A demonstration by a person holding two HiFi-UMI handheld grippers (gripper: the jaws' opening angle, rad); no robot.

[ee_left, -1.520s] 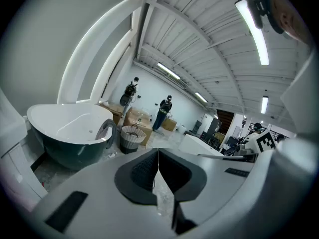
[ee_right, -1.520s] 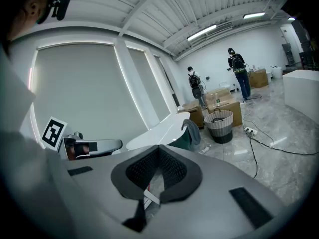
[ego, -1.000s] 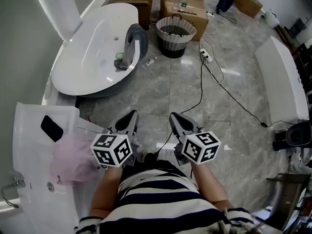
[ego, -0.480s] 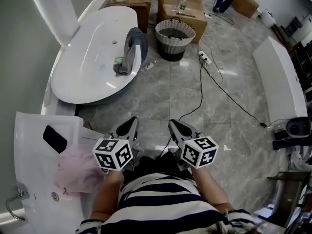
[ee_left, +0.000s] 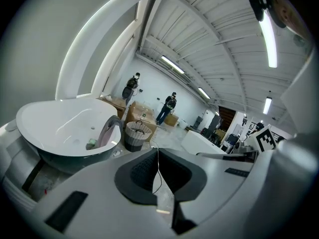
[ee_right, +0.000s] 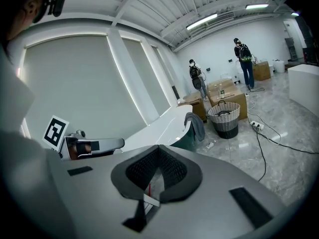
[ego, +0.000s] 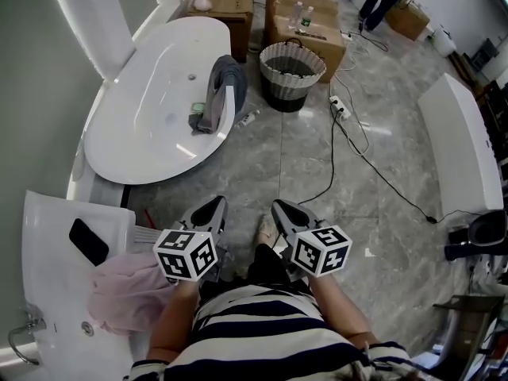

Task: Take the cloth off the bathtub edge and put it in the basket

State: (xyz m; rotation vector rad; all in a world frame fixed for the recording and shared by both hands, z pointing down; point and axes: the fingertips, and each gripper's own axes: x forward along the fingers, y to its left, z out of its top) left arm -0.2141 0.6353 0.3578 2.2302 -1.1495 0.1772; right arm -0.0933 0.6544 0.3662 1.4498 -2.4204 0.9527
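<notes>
Close in front of the person's striped top, the left gripper [ego: 211,206] and the right gripper [ego: 281,208] are held side by side. Each has its jaws pressed together with nothing between them. Well ahead of both, across grey stone floor, the grey cloth [ego: 223,84] hangs draped over the near edge of the white bathtub [ego: 127,153], slightly left of the left gripper's line. Just right of the cloth, ahead of the right gripper, stands the woven basket [ego: 292,94]. It appears empty, though its dark inside is hard to read from here. The task seems to be at its approach stage, with the cloth untouched. The next move calls for closing the gap to the tub, parting one gripper's jaws and pinching the cloth where it folds over the rim. The path should stay clear of the power strip [ego: 339,106] on the floor right of the basket.
</notes>
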